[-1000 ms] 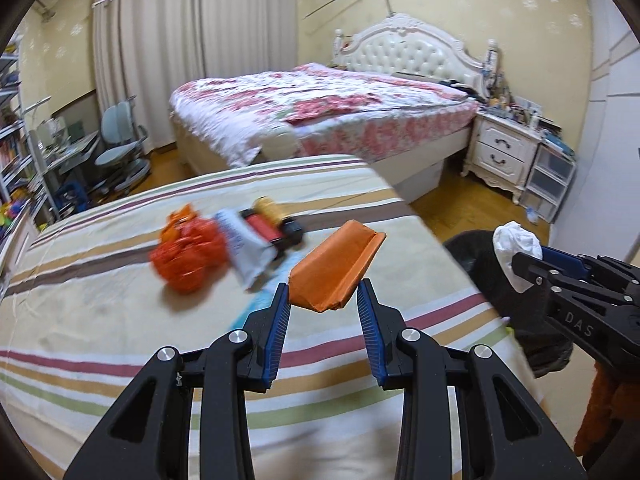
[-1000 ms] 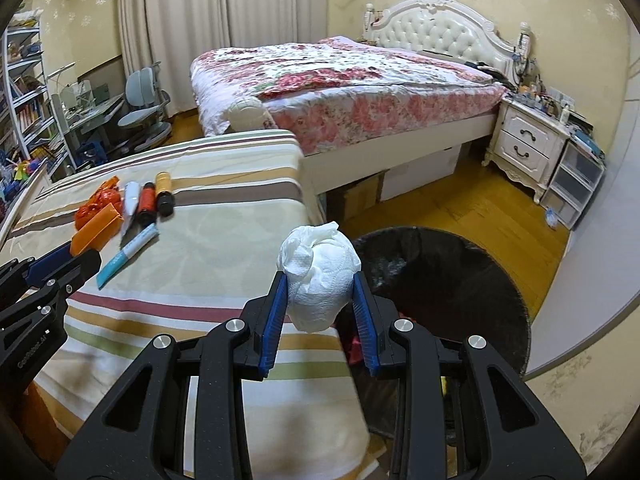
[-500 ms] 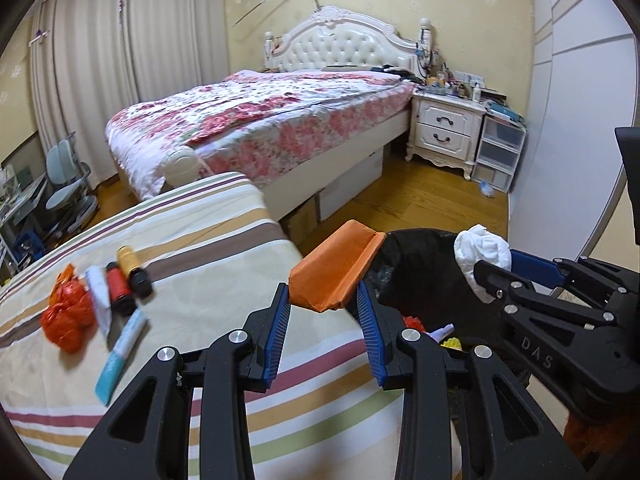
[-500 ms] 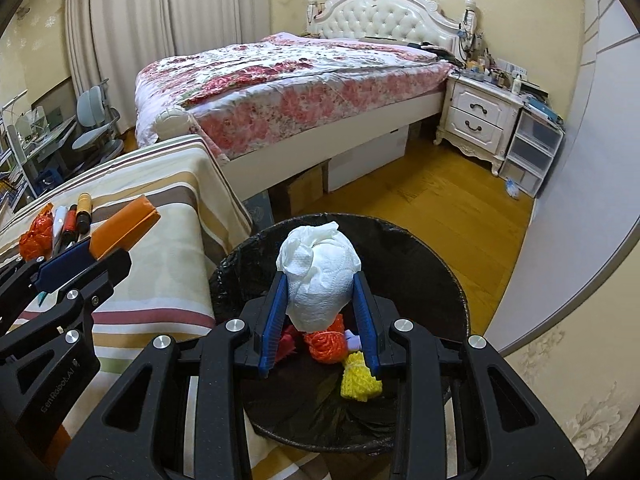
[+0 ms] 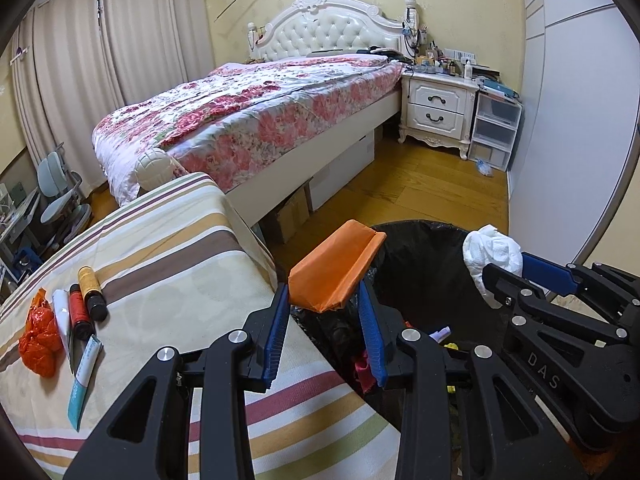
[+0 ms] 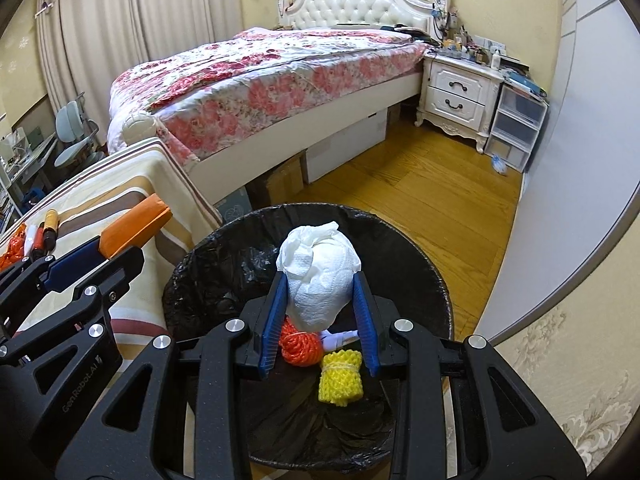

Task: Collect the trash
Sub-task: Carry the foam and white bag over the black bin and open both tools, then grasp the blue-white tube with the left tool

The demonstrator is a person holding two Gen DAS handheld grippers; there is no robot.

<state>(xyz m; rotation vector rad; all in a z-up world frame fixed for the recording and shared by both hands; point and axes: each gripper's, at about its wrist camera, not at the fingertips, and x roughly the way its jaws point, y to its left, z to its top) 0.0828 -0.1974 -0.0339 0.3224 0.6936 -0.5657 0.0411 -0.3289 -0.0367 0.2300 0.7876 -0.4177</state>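
Item: right gripper (image 6: 318, 312) clamped on white tissue wad (image 6: 319, 276), directly above open black-lined bin (image 6: 424, 252); left gripper (image 5: 324, 332) clamped on orange packet (image 5: 336, 266), long axis pointing away, apparently at the bin's near rim beside the striped worktop (image 5: 168, 248).

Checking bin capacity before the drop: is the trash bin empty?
Not empty. The trash bin already holds an orange mesh ball and a yellow mesh bundle at its bottom.

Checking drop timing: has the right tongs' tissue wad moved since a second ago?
Yes. The right tongs carried the white tissue wad from beside the striped bedspread rightward to over the black trash bin, above its contents.
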